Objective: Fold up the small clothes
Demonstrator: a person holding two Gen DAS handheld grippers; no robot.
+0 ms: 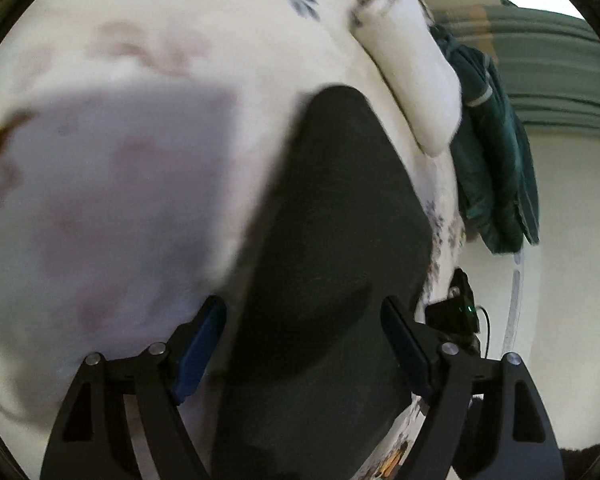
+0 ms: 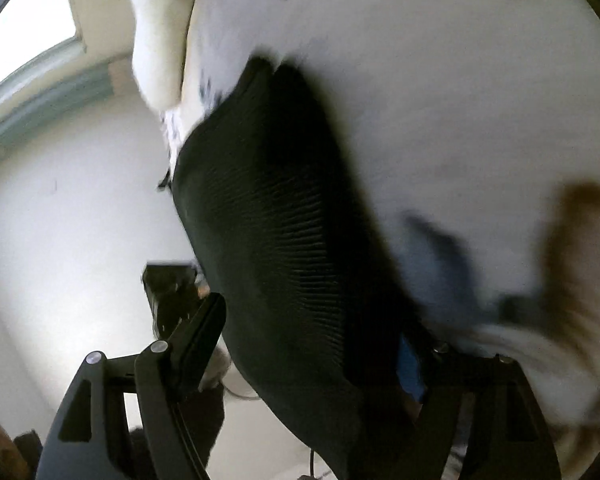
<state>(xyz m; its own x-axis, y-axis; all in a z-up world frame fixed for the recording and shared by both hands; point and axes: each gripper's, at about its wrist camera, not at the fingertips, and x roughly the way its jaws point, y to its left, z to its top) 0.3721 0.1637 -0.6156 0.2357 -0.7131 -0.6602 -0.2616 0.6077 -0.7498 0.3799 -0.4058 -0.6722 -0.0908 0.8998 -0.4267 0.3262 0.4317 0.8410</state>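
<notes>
Two grippers, both with jaws spread wide, both pointing down at the same thing — the black ribbed knit garment (image 1: 328, 240), lying flat on the white bedcover with blue and brown flower prints (image 1: 148, 184).

Left gripper (image 1: 304, 344) first: its fingers stand apart on either side of the dark cloth's near end, and the blue pad (image 1: 198, 356) on one finger is clear of the fabric, so nothing is clamped. The cloth runs straight ahead of the tool, tapering to a rounded far end. Off to one side, past the cover's edge, a dark teal garment (image 1: 496, 168) hangs down.

Right gripper (image 2: 312, 344) now: also released. The black piece fills the gap between its fingers, and one finger is partly hidden behind the cloth, yet no pinch shows. Fine ribs run across the knit here, and the near edge looks thicker, like a hem or a doubled layer.

Handling, as a judgement: light, limp and stretchy, so it will sag and drape once lifted, and a single-layer pinch may slip. Best bet — take a corner of the near edge with each tool, catching all layers, then carry it over toward that far rounded end.
</notes>
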